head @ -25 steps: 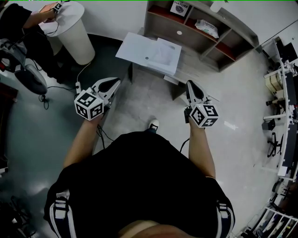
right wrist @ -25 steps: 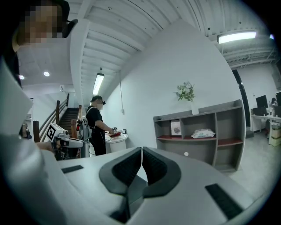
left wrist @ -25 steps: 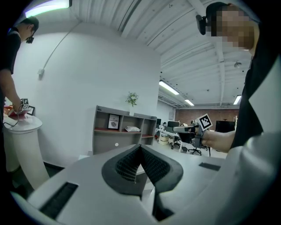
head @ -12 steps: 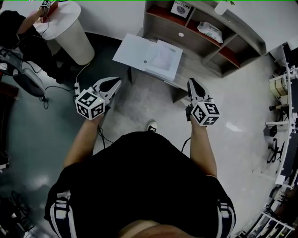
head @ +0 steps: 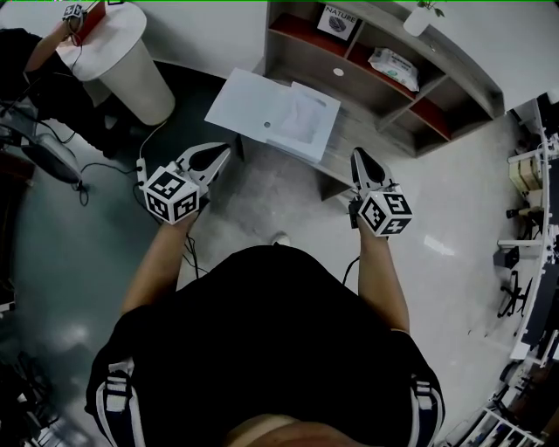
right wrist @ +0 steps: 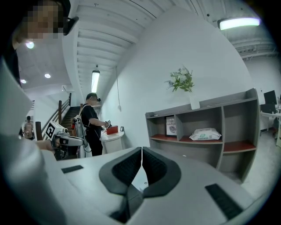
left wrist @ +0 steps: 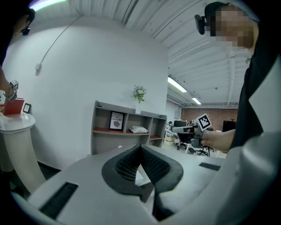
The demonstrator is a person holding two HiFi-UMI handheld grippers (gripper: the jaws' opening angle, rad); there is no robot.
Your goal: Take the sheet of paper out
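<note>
The left gripper is being held clenched, its dark ribbed pads being pressed tip to tip with nothing between them, and the right gripper is being held pinched together in the same way, equally empty. Both are being carried in the air short of the low grey wood-grain table, well apart from the flat white sheet of paper that is lying on it. The sheet is being shown as a pale rectangle set askew, with a small dark dot near its near edge; a crinkled, translucent plastic cover is being seen over its right part, and whether the paper is tucked inside it cannot be told. Beyond the table a grey shelf unit with red-brown boards is being seen against the white wall, with a framed print, a white soft packet and a small white plant pot on it. A white round pedestal is being used by another person at the far left. The pale speckled floor is being cut off by the wearer's black top. In both gripper views the table top is being hidden almost wholly by the gripper bodies.
</note>
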